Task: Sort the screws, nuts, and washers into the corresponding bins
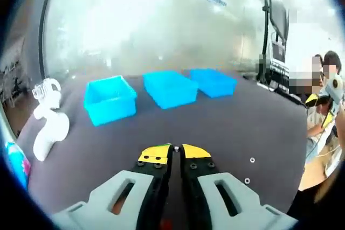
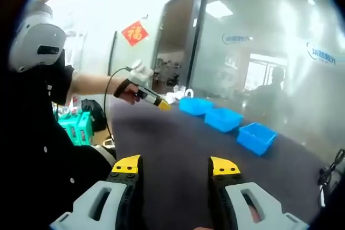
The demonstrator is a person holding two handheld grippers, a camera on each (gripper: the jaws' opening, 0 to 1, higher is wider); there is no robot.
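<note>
On the dark grey bench (image 1: 215, 127), three open blue plastic bins stand in a row toward the far edge: a left bin (image 1: 110, 99), a middle bin (image 1: 170, 88) and a right bin (image 1: 213, 82). Two small silver ring-shaped washers or nuts, one (image 1: 252, 160) and the other (image 1: 247, 181), lie near the bench's right edge, well apart from the bins. They look light, hard and slippery, and so flat that a jaw tip would likely have to pinch across the rim. The left gripper (image 1: 173, 151) hovers with its yellow-tipped jaws closed together on nothing. The right gripper (image 2: 177, 165) has its jaws spread wide and empty. A white plastic pipe fitting (image 1: 47, 125) rests near the left edge.
</note>
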